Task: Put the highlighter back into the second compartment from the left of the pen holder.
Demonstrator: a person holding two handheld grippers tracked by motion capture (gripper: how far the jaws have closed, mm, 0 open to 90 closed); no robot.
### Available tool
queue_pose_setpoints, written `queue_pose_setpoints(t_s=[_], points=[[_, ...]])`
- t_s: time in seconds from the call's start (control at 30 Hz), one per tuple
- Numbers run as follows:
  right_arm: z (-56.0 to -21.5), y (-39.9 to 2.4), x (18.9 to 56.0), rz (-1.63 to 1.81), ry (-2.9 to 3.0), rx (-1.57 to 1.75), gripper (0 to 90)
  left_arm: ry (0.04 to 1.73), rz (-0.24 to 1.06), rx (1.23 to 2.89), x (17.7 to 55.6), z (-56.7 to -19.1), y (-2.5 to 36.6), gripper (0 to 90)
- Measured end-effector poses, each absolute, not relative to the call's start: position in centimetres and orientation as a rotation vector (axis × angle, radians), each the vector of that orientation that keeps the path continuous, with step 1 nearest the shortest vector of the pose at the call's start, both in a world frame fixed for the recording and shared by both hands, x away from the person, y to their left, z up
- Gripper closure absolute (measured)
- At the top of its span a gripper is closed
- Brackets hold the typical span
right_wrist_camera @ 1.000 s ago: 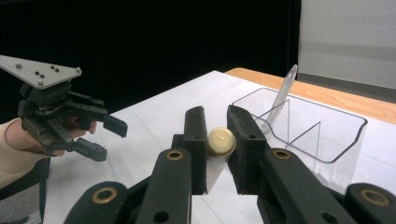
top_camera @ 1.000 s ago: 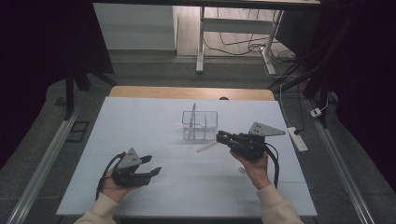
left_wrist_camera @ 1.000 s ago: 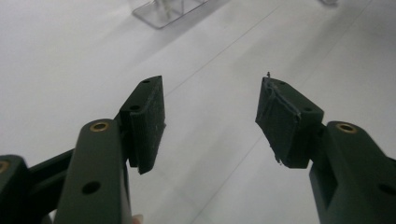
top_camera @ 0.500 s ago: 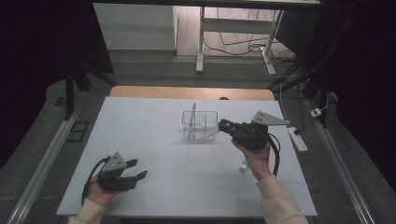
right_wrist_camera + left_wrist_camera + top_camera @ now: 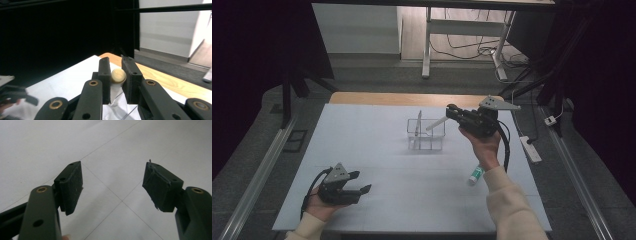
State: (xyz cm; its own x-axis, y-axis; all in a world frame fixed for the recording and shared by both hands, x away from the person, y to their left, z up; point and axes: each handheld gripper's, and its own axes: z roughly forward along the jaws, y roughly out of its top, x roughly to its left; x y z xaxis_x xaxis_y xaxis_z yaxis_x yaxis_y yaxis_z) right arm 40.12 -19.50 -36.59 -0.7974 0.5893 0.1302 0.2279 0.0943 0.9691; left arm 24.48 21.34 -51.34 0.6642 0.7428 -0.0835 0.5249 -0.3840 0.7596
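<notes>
Clear plastic organizer (image 5: 425, 134) stands mid-table in the high view; the right gripper (image 5: 451, 110) clamps a pale stick (image 5: 436, 123) over it. Left gripper view: jaws have just been opening, nothing between. Right gripper view: jaws pinch the stick's (image 5: 118, 76) round end.

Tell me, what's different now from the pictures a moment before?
The right claw, shut on a pale stick, lifted it off the table and up over the clear box. The left claw slid toward the table's near left corner, and its jaws have just been opening with nothing between them. The clear box and the small tube kept their places.
</notes>
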Motion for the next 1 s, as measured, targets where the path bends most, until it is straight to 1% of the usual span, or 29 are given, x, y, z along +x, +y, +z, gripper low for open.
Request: queue_pose_setpoints(t_s=[0.23,0.6,0.63,0.7,0.77,0.87,1.0], points=[[-37.1,-18.5,42.4,1.697,2.098,0.856,77.0,0.987,0.339,2.082,24.6,-51.6,21.4,32.5],[-40.1,-15.8,45.2,1.551,2.216,0.911,76.4,0.996,0.323,2.071,24.7,-51.7,21.5,32.4],[-40.4,-15.5,45.4,1.545,2.229,0.911,75.1,0.998,0.322,2.070,24.7,-51.7,21.5,32.3],[-40.8,-15.2,45.5,1.542,2.249,0.906,63.4,0.998,0.321,2.071,24.7,-51.7,21.6,32.4],[-40.8,-15.2,45.3,1.529,2.236,0.907,56.2,0.998,0.321,2.070,24.7,-51.7,21.6,32.3],[-40.5,-15.9,44.9,1.536,2.219,0.902,50.4,1.000,0.320,2.068,24.8,-51.7,21.6,32.4],[-40.2,-17.4,44.0,1.524,2.216,0.886,48.0,1.000,0.321,2.065,24.7,-51.7,21.6,32.3]])
